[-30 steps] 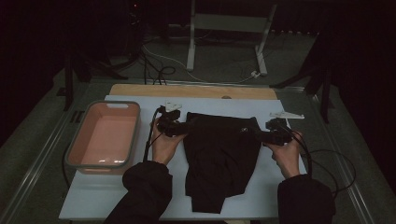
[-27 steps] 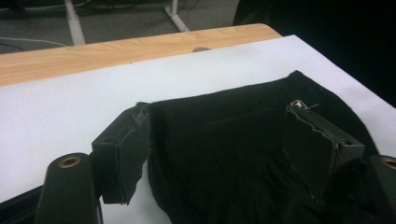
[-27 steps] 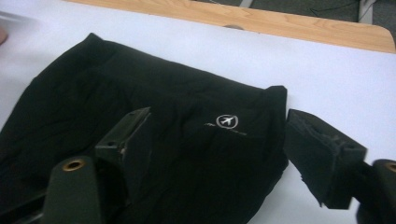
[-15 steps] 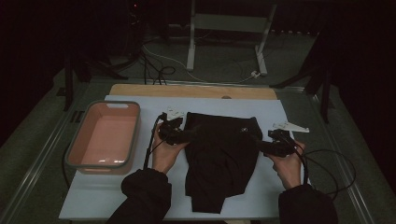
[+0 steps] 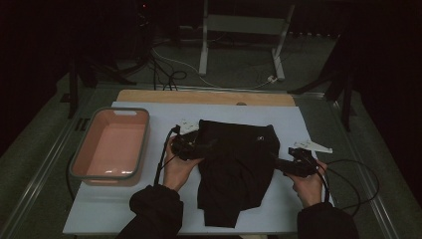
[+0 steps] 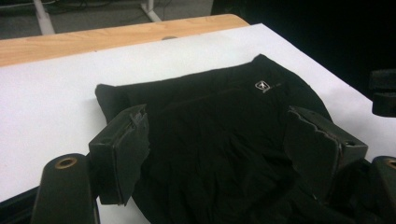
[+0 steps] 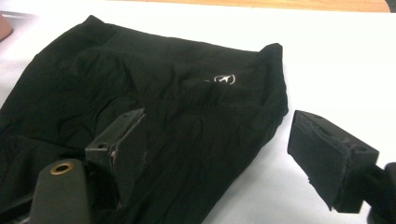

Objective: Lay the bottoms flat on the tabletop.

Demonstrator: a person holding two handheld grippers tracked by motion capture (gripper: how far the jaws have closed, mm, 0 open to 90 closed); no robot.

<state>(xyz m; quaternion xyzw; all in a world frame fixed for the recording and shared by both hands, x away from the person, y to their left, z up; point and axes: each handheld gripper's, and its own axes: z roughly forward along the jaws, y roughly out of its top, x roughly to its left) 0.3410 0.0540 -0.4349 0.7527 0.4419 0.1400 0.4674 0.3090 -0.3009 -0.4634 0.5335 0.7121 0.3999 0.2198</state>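
A black garment [image 5: 234,164] with a small white logo [image 7: 224,79] lies flat in the middle of the white table [image 5: 149,204]. My left gripper [image 5: 199,148] is at its left edge. In the left gripper view it stands open [image 6: 219,121], with the cloth [image 6: 210,93] lying loose under and between the jaws. My right gripper [image 5: 278,164] is at the garment's right edge, and its jaws have just been opening. In the right gripper view it is open [image 7: 222,121]: one jaw over the cloth [image 7: 140,70], the other over bare table, neither pad pressing.
A pink tub [image 5: 109,147] stands on the table's left side. A wooden strip [image 5: 204,97] runs along the far edge. Cables [image 5: 348,184] trail from both grippers across the table. A metal stand [image 5: 244,35] is on the floor beyond.
Both hands have drawn back toward the person along the garment's sides, the right one more. The garment has not moved.
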